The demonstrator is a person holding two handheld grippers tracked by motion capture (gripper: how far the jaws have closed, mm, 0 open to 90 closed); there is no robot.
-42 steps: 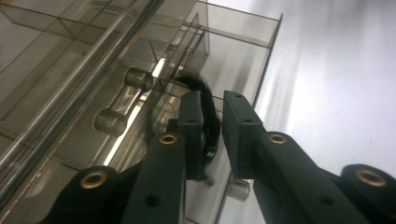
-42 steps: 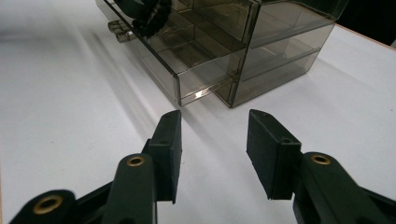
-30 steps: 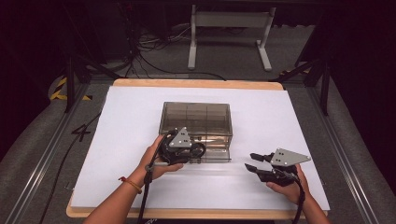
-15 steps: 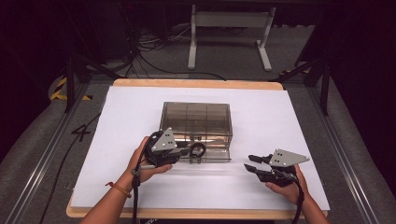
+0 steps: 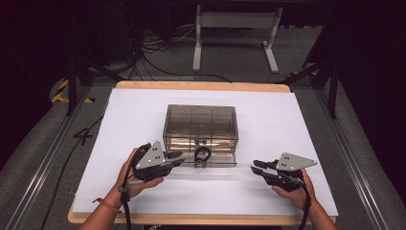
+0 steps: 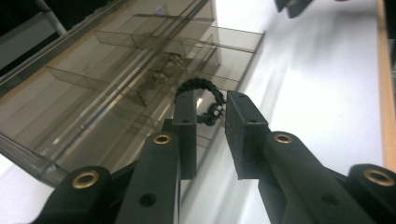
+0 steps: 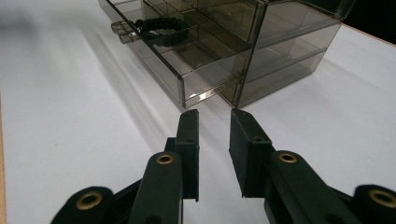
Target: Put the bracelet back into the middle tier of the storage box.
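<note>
A smoky clear drawer box [image 5: 201,120] stands mid-table with its bottom drawer [image 5: 218,160] pulled partly out. In that drawer lies a black braided bracelet [image 5: 202,154], also seen as the bracelet [image 6: 198,86] and the bracelet [image 7: 161,25]. My left gripper [image 5: 179,158] is held level just left of the drawer's front. Its jaws stand a narrow gap apart, and the left gripper [image 6: 210,100] has nothing between them, with the bracelet beyond the tips. My right gripper [image 5: 253,166] rests right of the box and apart from it. The right gripper [image 7: 215,116] has just been closing to a narrow gap, with nothing between its jaws.
White paper [image 5: 287,124] covers a wooden-edged table [image 5: 201,86]. Grey floor, cables and a white stand's legs [image 5: 234,43] lie beyond the far edge. Metal rails [image 5: 43,167] run along both sides.
My left gripper has drawn back to the left from the drawer's front, uncovering the bracelet. The right gripper's jaws have narrowed while that hand kept still.
</note>
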